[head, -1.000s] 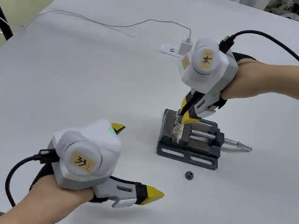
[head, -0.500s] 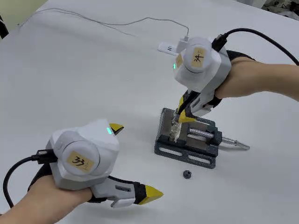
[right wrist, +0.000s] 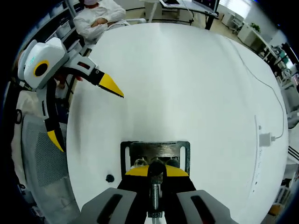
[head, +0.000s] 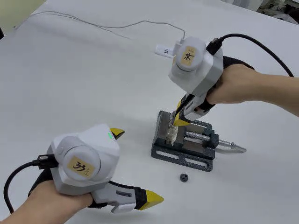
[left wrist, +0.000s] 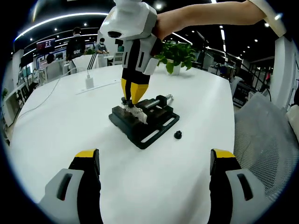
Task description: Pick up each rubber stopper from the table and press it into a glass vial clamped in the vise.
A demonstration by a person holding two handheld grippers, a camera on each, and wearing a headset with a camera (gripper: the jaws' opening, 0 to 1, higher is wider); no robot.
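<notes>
Jaws of the right gripper (head: 176,120), in the head view, point down over the dark grey metal bench vise (head: 174,153). They are drawn nearly together, right on top of the clear glass vial (head: 170,136) clamped there. What they pinch is too small to tell from here. The left gripper (head: 135,167) hovers well to the left of the vise, spread wide and holding nothing. A loose dark rubber stopper (head: 184,177) lies on the white table (head: 93,84) just in front of the vise. Beyond the vise rest a white charger block (head: 164,50) and its thin white cable (head: 93,23).

In the left gripper view, the left gripper (left wrist: 154,158) has its yellow tips far apart with bare table between them. Ahead, the right gripper (left wrist: 133,92) stands tip-down on the vise (left wrist: 149,133). The loose dark rubber stopper (left wrist: 177,135) lies just right of the vise, and a potted green plant (left wrist: 175,56) stands behind it.

In the right gripper view, the right gripper (right wrist: 155,171) has its tips close together, gripping a small dark round piece (right wrist: 156,168) just over the vise (right wrist: 124,154). A clear glass vial (right wrist: 138,162) shows beside the tips. The loose dark rubber stopper (right wrist: 110,178) lies left of the vise. The left gripper (right wrist: 86,114) hangs wide open, far off to the vise's left.
</notes>
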